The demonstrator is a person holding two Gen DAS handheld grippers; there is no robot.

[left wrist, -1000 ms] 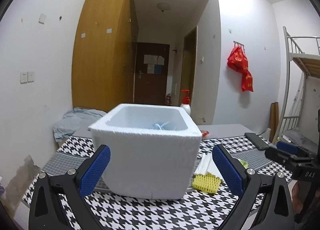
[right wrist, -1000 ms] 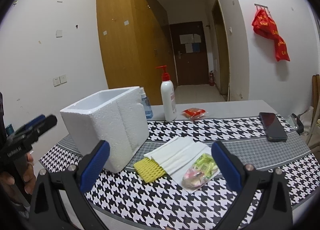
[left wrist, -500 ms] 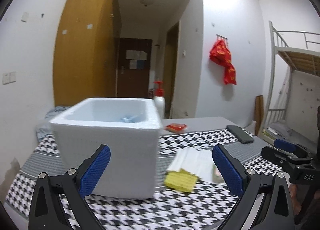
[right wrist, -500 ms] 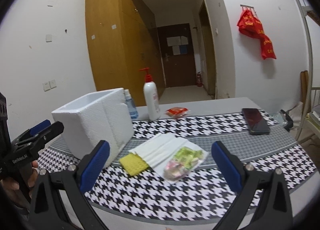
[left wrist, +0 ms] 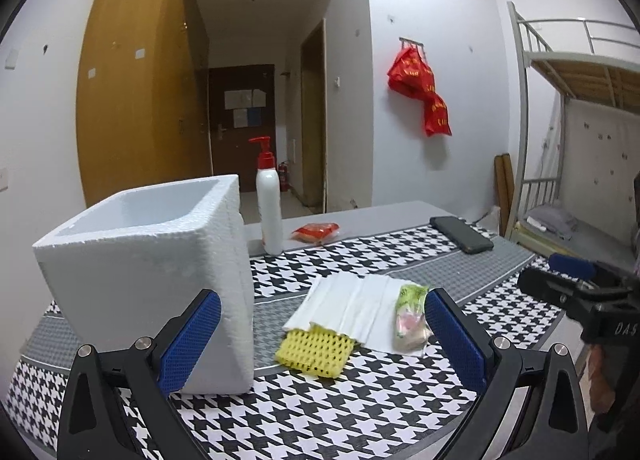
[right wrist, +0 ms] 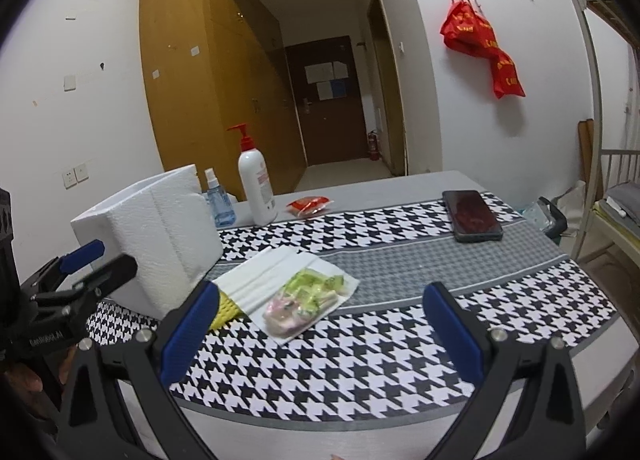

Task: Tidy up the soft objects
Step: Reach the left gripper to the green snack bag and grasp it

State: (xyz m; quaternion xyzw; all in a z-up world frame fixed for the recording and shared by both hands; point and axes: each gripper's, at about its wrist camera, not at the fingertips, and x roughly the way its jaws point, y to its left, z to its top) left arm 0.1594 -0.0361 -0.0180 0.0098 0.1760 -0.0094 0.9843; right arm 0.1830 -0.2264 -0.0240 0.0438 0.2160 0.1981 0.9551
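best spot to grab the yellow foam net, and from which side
Grip the near free edge of the yellow foam net, coming from the front. It lies flat with its far edge tucked at the white tissues and the foam box close on its left, so the left gripper, open, likely fits there.

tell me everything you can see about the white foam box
The white foam box looks like beaded polystyrene with thick walls and an open top, no lid. It stands upright on the houndstooth tablecloth, at its left side. The little of its inside that shows is bare wall. A yellow foam net lies just right of its base; whether they touch is unclear. Neither hand-held gripper holds it.
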